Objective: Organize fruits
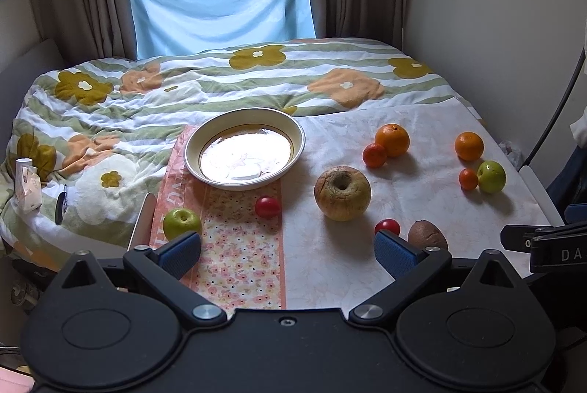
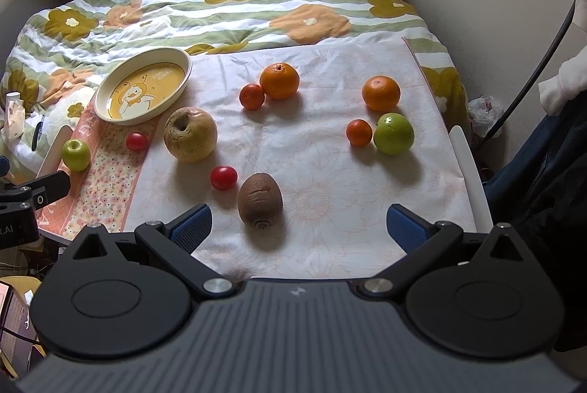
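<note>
Left wrist view: the left gripper (image 1: 288,251) hangs above the near edge of a cloth-covered table, its blue pads wide apart and holding nothing. An empty cream plate (image 1: 190,150) sits ahead on a floral runner (image 1: 242,246). No fruit is on it. A green apple (image 1: 181,222) lies just beside the left pad, and a cherry tomato (image 1: 268,207) rests just short of the plate. A large wrinkled yellow apple (image 1: 342,193) sits right of the plate. Behind it an orange (image 1: 392,139) touches a small mandarin (image 1: 374,155).

Right wrist view: the right gripper (image 2: 299,226) also stands spread and empty, low over the pale tablecloth (image 2: 330,173). A brown kiwi (image 2: 260,200) lies between its pads, closer to the left one. A second cherry tomato (image 2: 223,177) sits just beside the kiwi. At far right a second orange (image 2: 381,93), a second mandarin (image 2: 359,132) and a second green apple (image 2: 394,134) cluster together.

The task looks barely begun. The kiwi seems the natural first pick. To do it well, centre the jaws on its narrow middle and squeeze gently, since it appears soft. Lift clear of the tomato so it does not roll, then lower the kiwi onto the plate rather than dropping it.
</note>
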`<state>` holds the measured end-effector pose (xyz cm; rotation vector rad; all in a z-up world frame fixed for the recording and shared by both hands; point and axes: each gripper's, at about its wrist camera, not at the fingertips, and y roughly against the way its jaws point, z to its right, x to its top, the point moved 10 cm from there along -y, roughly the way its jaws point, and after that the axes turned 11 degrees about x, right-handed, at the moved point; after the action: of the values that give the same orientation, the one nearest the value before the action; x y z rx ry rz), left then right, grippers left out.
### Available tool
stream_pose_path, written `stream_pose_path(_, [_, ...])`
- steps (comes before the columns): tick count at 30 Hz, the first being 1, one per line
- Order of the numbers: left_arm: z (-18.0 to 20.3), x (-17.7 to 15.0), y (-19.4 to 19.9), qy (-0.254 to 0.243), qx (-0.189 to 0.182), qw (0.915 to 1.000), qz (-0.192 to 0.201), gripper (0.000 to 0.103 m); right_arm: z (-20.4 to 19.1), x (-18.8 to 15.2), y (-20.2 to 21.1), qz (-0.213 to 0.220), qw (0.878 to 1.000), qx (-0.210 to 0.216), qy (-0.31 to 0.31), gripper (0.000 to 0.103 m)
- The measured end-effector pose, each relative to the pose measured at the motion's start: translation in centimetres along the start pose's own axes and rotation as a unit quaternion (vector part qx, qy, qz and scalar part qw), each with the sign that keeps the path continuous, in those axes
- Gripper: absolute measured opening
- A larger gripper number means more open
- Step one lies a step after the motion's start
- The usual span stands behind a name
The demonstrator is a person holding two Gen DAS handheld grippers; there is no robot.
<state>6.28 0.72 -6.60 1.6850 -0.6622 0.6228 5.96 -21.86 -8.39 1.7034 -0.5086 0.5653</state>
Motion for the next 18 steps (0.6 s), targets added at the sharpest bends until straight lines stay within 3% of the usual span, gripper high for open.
stream_pose_path(18, [-0.38, -0.05, -0.28, -0.001, 0.001, 1.0, -0.002, 0.102, -0.15, 0.05, -0.13, -0.001, 1.0, -0.001, 0.0, 0.103])
